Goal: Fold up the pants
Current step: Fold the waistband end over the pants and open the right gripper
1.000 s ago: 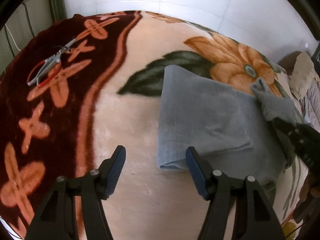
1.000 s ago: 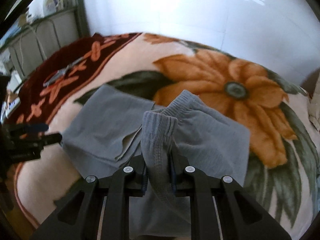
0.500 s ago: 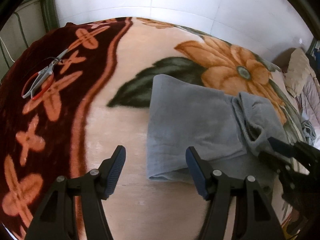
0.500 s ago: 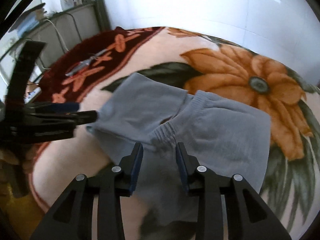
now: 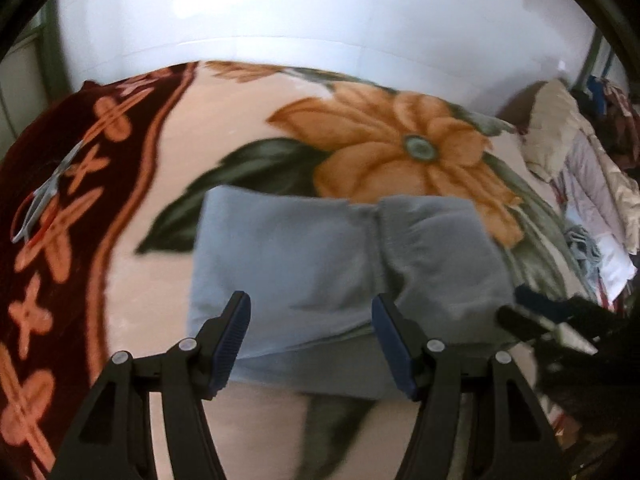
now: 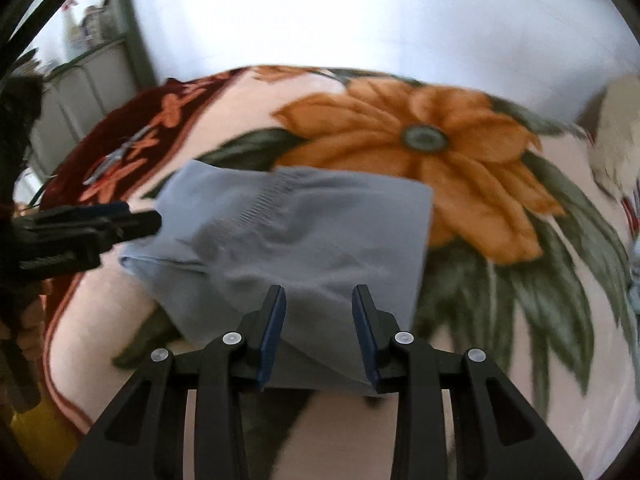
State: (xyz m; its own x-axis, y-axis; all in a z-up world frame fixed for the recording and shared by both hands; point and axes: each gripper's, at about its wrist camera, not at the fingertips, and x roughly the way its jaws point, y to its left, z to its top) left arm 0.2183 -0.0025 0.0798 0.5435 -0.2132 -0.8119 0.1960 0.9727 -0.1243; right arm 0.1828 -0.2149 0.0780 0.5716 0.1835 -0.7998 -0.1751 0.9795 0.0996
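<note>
No writing is readable, and on the bed's flower-patterned blanket (image 5: 152,320) before a white tiled wall (image 5: 320,12) your folded grey pants (image 5: 320,264) lie mid-frame, long side left to right, while your left gripper (image 5: 311,312) and right gripper (image 6: 319,308) hover open, holding nothing.

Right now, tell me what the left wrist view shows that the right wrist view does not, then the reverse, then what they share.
Only the left wrist view: a heap of clothes at the bed's right end, and its own left gripper open over the pants.

Only the right wrist view: a shelf with a spray bottle at upper left, and the right gripper, open, with nothing pinched.

Both: the folded grey pants on the floral blanket, and the red-handled scissors.
</note>
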